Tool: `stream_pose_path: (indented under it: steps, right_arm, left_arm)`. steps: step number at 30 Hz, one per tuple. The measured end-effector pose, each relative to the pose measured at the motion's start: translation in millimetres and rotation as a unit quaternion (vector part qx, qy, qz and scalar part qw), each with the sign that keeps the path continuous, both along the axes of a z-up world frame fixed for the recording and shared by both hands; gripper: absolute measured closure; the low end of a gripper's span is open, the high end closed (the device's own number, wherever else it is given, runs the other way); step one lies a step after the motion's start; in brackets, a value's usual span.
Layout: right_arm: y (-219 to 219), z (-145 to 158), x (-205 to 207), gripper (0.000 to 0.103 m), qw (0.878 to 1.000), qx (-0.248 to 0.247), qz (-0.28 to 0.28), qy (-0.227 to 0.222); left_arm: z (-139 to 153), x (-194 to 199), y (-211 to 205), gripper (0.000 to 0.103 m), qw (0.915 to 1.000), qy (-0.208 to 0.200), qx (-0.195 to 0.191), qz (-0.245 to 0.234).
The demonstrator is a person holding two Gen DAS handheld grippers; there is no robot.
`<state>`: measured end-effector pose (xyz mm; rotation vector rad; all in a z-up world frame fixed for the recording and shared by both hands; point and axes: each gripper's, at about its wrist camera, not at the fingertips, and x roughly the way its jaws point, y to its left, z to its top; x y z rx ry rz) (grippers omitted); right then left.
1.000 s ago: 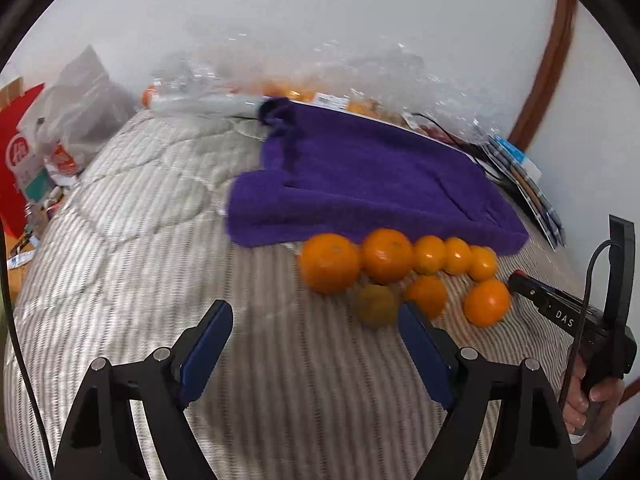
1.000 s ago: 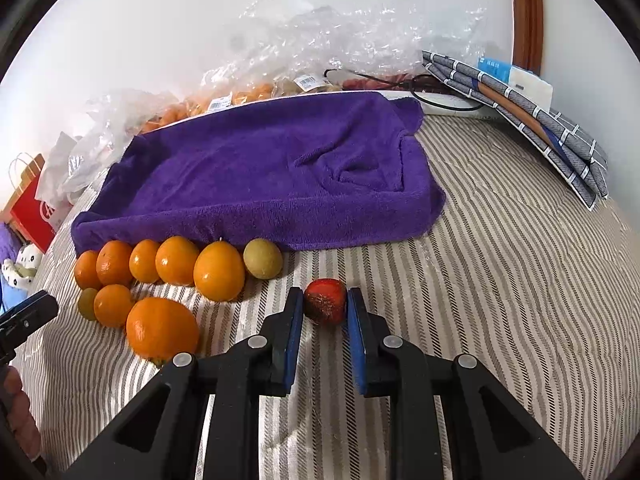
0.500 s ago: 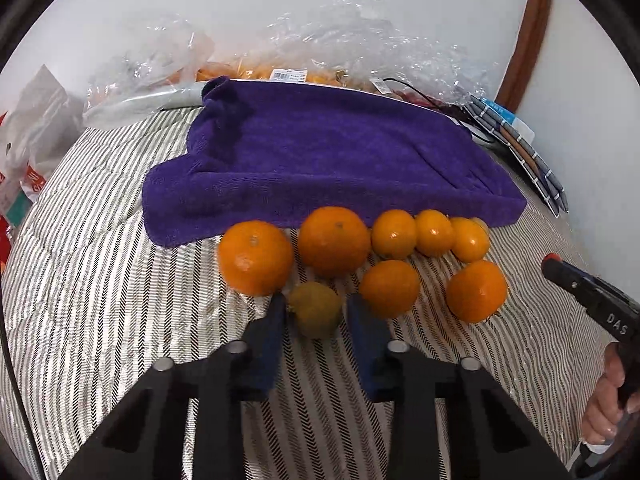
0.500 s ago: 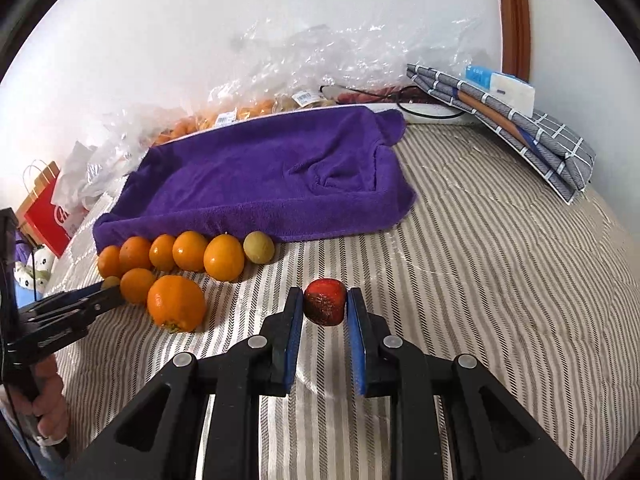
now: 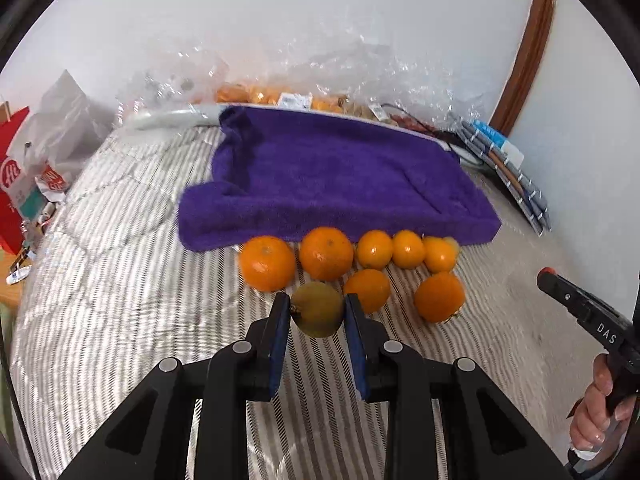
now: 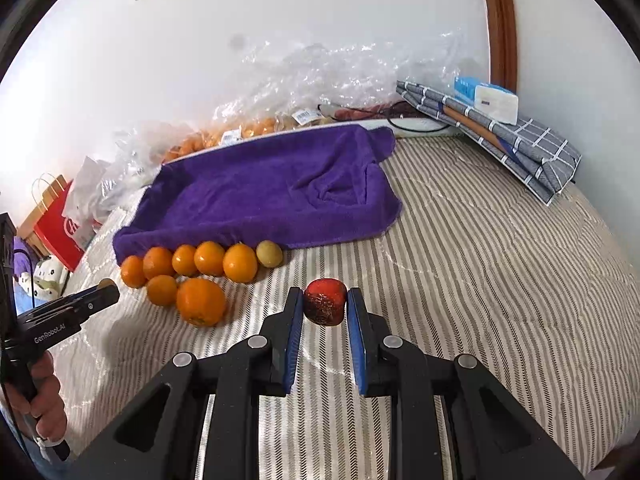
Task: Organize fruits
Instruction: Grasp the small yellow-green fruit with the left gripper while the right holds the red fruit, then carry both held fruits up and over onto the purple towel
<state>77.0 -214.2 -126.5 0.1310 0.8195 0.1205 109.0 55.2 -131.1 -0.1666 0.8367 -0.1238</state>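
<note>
On the striped quilted bed (image 6: 500, 260), we hold two fruits: our left gripper (image 5: 317, 316) has its blue-padded jaws clamped on a round, dull greenish-brown fruit (image 5: 317, 310), our right gripper (image 6: 324, 308) on a squat red fruit (image 6: 325, 306) with a dark, rough patch. Glossy round oranges (image 5: 326, 253) line the edge of a plush purple towel (image 5: 332, 184), near crinkled clear plastic bags (image 6: 320, 76).

Cam setup: 2 wrist fisheyes, low over bed.
Both face purple towel (image 5: 340, 184) w/ oranges (image 6: 200, 264); L from left, R from right.
</note>
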Motion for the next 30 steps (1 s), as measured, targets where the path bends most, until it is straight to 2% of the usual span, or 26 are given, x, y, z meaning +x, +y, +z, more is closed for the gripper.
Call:
stream_pose_path:
  steps: [8,17,24,30]
  right_arm:
    - [3.8,30.6,-2.3,0.081,1.0,-0.004,0.005,-0.021]
    - [3.3,68.0,0.3,0.081,0.998,-0.017,0.011,-0.052]
    - [-0.2,84.8,2.8,0.081,0.998,-0.037,0.012,-0.056]
    - [6.4,90.6,10.6,0.081,0.997,-0.04,0.02,-0.059]
  left_arm:
    - [33.3,-10.1,12.2,0.077,0.9996,-0.016,-0.009,0.019]
    - [70.3,-8.5,13.7,0.077,0.999,-0.034,-0.003,0.028]
    - [88.8,-8.0,3.2,0.077,0.9992,-0.04,0.008,0.004]
    - [93.3,2.9,2.2,0.077,0.999,-0.045,-0.001,0.004]
